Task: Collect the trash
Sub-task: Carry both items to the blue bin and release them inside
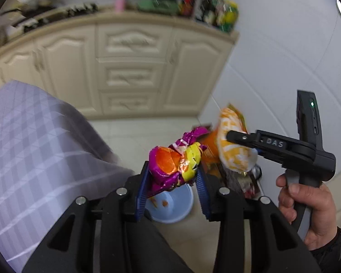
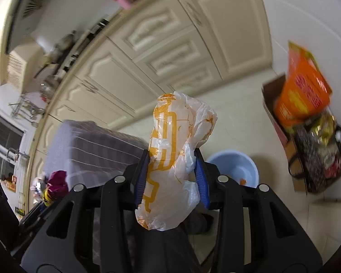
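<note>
Left wrist view shows the left hand-held gripper (image 1: 175,179) clamped on a crumpled purple and yellow snack wrapper (image 1: 172,166), squeezed between its blue pads. Just below it on the floor sits a light blue basin (image 1: 179,211) with a few orange bits inside. The right hand-held gripper (image 2: 172,170) is clamped on a scrunched white and orange plastic bag (image 2: 170,159), and the same blue basin (image 2: 234,170) shows on the floor past it. So two bits of trash are picked up, one in each gripper, but neither is dropped yet. I think the basin is where they go, though I can't be sure. Letting go is the part that is left. Both grippers tip downward toward the floor and sit close beside each other. A person's hand (image 1: 307,207) wraps around the right gripper's handle. By the wall stands a cardboard box (image 2: 272,104) stuffed with packets. A checked cloth (image 1: 34,147) hangs on the left.
</note>
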`<state>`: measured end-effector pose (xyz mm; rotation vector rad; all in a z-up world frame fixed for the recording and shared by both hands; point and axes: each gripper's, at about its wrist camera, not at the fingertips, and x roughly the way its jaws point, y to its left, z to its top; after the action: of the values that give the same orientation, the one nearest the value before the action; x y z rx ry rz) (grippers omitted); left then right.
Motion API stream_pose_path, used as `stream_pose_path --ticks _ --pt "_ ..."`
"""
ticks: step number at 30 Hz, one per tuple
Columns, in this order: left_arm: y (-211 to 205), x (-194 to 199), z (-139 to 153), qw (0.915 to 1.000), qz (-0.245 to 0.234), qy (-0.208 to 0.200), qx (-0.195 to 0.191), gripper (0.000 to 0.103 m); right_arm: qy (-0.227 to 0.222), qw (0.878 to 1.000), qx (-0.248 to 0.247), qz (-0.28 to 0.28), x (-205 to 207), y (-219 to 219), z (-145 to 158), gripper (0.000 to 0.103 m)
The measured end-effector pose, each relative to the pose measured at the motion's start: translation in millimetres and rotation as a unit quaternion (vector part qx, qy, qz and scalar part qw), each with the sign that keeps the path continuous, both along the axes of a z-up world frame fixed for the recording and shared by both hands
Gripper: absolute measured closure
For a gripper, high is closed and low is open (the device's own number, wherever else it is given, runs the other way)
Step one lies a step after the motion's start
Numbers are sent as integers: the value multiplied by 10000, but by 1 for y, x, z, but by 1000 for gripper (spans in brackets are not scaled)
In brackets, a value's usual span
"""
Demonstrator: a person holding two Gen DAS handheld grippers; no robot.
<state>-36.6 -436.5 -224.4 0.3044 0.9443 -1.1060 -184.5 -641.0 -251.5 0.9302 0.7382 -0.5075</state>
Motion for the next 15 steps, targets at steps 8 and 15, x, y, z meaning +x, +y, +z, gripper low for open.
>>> stream_pose_path --ticks 8,15 --pt "-57 9 -99 9941 -121 485 967 65 512 9969 592 -9 10 -16 -77 65" --pt "-93 25 -143 9862 -392 773 1410 58 674 9935 907 -104 15 -25 -114 60"
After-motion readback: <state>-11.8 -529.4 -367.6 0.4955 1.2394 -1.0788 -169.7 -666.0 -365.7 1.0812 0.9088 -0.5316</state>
